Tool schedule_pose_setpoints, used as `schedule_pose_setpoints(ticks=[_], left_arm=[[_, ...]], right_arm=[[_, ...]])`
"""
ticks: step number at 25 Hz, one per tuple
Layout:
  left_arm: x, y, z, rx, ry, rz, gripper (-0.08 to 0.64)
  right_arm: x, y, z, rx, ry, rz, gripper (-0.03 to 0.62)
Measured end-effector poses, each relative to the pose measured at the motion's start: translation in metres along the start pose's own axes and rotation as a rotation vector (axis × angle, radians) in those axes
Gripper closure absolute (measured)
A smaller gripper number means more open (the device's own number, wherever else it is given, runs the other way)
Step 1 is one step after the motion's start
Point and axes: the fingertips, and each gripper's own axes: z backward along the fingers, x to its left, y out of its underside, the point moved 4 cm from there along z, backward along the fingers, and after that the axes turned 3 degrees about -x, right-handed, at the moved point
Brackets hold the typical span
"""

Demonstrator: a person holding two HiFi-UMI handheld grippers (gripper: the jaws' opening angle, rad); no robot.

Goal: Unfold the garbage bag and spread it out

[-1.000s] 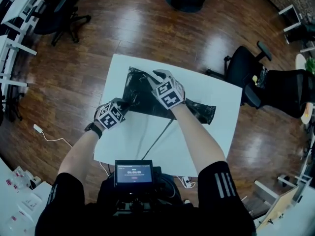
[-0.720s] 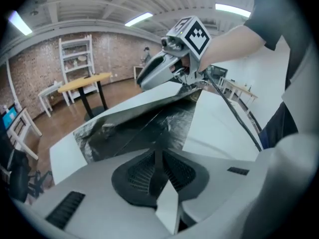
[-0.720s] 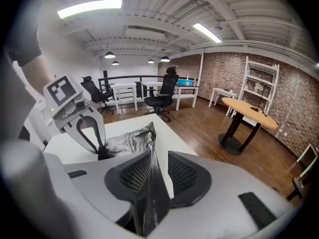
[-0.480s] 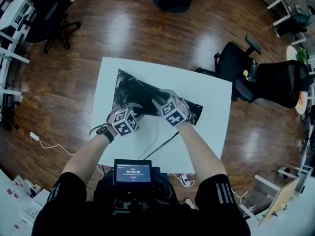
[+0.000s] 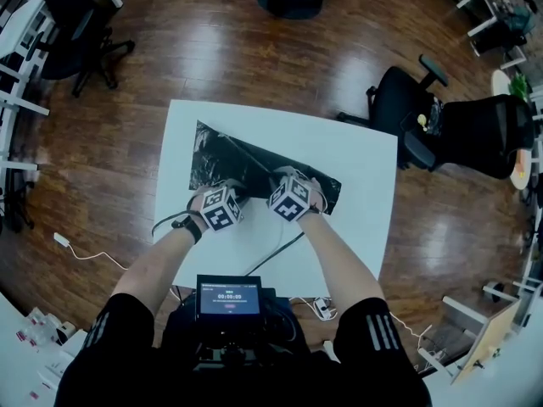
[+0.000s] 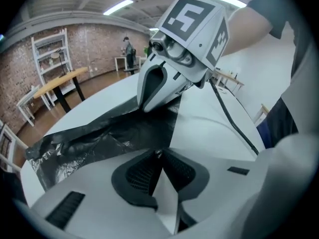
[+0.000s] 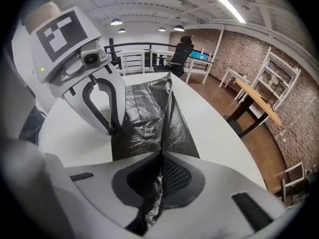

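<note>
Black plastic is now caught between the pads of the right gripper (image 7: 160, 157). Its jaws have just been closing, and a crumpled strip of the bag (image 5: 246, 164) runs down through them, so that hand has a fresh hold on the near edge. A moment ago it was further up, over the middle of the bag, which was heaped into a rough triangle. Both hands have since come back toward the person, and the bag now lies lower and longer, a band across the white table (image 5: 365, 185) from the far left corner out to the right. The left gripper (image 6: 158, 154) has slid in beside its partner. Its jaws are narrow, their tips meeting right at the bag's near edge, and I judge it is nipping the film there. With two holds side by side on the same edge, it looks ready for the hands to draw apart and open the folds. Most of the bag is still doubled over.
</note>
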Motion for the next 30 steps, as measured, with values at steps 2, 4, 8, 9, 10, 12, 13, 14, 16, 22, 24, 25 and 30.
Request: schedule_pose_setpoints(ticks=[2, 4, 8, 9, 10, 12, 13, 14, 16, 22, 24, 25, 30], left_arm=[[0.0, 0.0, 0.001, 0.002, 0.0, -0.001, 0.511], [-0.002, 0.001, 0.002, 0.006, 0.004, 0.0, 0.511], [-0.01, 0.006, 0.004, 0.017, 0.02, -0.001, 0.511], [-0.012, 0.007, 0.005, 0.02, 0.023, -0.003, 0.511], [-0.014, 0.008, 0.005, 0.025, 0.025, -0.006, 0.511], [-0.018, 0.01, 0.007, 0.036, 0.03, -0.017, 0.511], [-0.02, 0.012, 0.008, 0.043, 0.032, -0.023, 0.511], [-0.022, 0.015, 0.01, 0.049, 0.033, -0.029, 0.511], [-0.024, 0.022, 0.015, 0.059, 0.032, -0.029, 0.511], [-0.024, 0.032, 0.025, 0.075, 0.022, 0.0, 0.511], [-0.026, 0.033, 0.026, 0.077, 0.019, 0.006, 0.511], [-0.027, 0.033, 0.026, 0.077, 0.018, 0.01, 0.511], [-0.028, 0.035, 0.026, 0.074, 0.008, 0.022, 0.511]], right_arm=[[-0.004, -0.002, 0.004, -0.02, 0.004, -0.009, 0.586], [-0.012, -0.005, 0.012, -0.05, 0.025, -0.021, 0.586], [-0.035, -0.018, 0.031, -0.104, 0.073, -0.061, 0.586], [-0.041, -0.019, 0.033, -0.11, 0.079, -0.071, 0.586], [-0.046, -0.019, 0.034, -0.115, 0.084, -0.084, 0.586], [-0.055, -0.023, 0.037, -0.128, 0.09, -0.103, 0.586], [-0.059, -0.024, 0.037, -0.133, 0.092, -0.106, 0.586], [-0.062, -0.026, 0.037, -0.135, 0.092, -0.107, 0.586], [-0.068, -0.028, 0.034, -0.135, 0.09, -0.109, 0.586], [-0.091, -0.023, 0.011, -0.094, 0.078, -0.121, 0.586], [-0.094, -0.021, 0.0, -0.075, 0.075, -0.101, 0.586], [-0.094, -0.02, -0.005, -0.064, 0.07, -0.091, 0.586], [-0.093, -0.022, -0.016, -0.046, 0.058, -0.09, 0.581]])
